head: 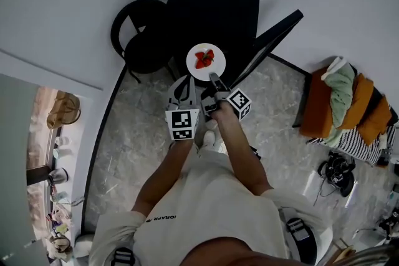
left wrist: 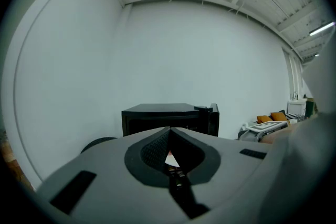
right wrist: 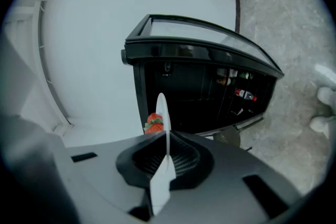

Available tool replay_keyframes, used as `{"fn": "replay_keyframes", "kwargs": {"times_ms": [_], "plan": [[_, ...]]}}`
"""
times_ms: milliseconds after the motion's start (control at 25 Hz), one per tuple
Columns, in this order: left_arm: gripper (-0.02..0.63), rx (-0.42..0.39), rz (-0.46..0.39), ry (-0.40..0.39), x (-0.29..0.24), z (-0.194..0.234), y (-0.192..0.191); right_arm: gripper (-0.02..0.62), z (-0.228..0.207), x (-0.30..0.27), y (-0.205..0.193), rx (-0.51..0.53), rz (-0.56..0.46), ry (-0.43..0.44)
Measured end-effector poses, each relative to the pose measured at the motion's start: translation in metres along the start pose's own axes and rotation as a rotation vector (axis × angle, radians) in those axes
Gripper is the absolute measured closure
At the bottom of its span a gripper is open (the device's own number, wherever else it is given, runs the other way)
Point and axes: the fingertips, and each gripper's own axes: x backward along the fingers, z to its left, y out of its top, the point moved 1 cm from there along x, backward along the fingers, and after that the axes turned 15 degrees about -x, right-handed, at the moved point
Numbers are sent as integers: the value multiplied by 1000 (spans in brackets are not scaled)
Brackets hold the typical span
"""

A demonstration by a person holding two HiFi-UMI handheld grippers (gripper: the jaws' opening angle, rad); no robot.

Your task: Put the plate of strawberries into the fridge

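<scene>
Right claw: my right claw (head: 214, 76) (right wrist: 167, 135) is clenched on the near rim of the plate (head: 192, 63) (right wrist: 161, 105), one jaw on each face of it.
Left claw: my left claw (head: 185, 80) (left wrist: 169, 131) has its jaw tips together. A small white and reddish sliver shows in the slit behind them, too small to identify.
Plate, place: in the air just in front of the open black fridge (head: 212, 3) (right wrist: 199, 86) (left wrist: 163, 113), held out ahead of my body and not inside.
Plate, facing: in the head view it lies flat, its face up. It is round there, so it has no long axis.
Plate, line: in the right gripper view I see it edge-on, a thin white strip running from my jaws straight toward the dark fridge opening.
Strawberries: the strawberries (head: 204, 59) (right wrist: 154, 123) sit near the middle of the plate's upper face.
Fridge door: the door (head: 268, 47) stands swung open to the right in the head view.
Nearby: a black round chair (head: 140, 34) stands just left of the fridge.
</scene>
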Motion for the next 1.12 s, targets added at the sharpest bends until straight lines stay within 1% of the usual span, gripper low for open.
{"fn": "replay_keyframes", "kwargs": {"times_ms": [360,480,760,1120], "plan": [[604,7,34,-19,-25,11,-28,577,-27,-30,10,7,-19,-28],[604,16,33,-26,-35,14,-32,577,-36,-42,15,9,-19,-32],[604,3,17,-45,-58,9,-38,577,-54,-63,30,23,-23,-47],[604,7,17,-46,-70,4,-58,577,-76,-77,46,27,-45,-42]]}}
